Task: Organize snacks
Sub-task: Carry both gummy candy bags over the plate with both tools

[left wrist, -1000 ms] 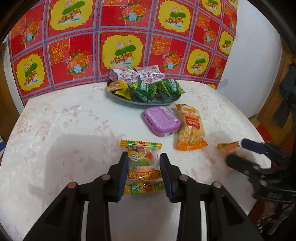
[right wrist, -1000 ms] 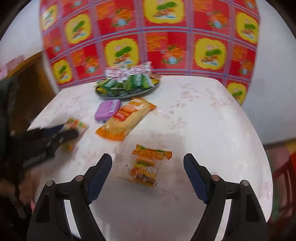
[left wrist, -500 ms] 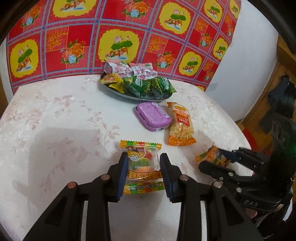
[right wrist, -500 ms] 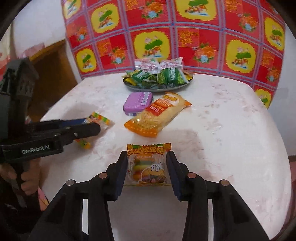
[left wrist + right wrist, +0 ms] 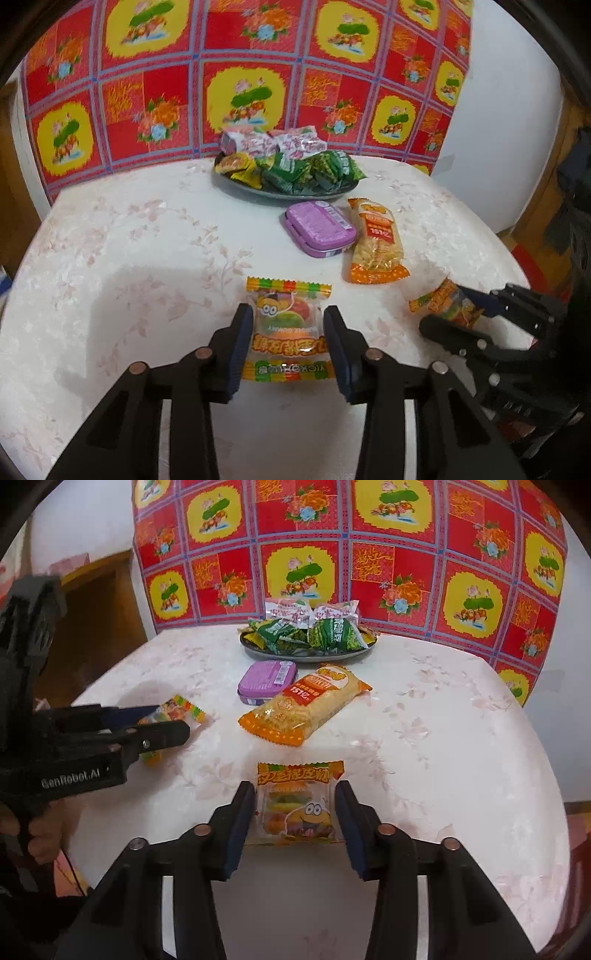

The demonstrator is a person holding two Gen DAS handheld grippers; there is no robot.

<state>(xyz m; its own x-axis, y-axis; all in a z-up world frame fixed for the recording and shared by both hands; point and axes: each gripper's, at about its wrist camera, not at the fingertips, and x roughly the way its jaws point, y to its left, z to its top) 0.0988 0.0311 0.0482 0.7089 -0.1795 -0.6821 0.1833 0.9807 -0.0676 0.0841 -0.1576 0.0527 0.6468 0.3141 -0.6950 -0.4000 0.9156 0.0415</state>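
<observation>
Both grippers are closed on small gummy packets low over the desk. The left gripper has its fingers pressed against the sides of a clear gummy packet, though they have just eased apart slightly. The right gripper pinches an orange-topped gummy packet the same way. Whether either packet is clear of the desk, I can't quite tell. These packets look light, crinkly and slick, so a hold across the padded middle seems safest. The snack plate waits at the back.

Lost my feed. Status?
Left gripper and right gripper each shut on a gummy packet. Plate already piled; tin, noodle pack before it.
</observation>
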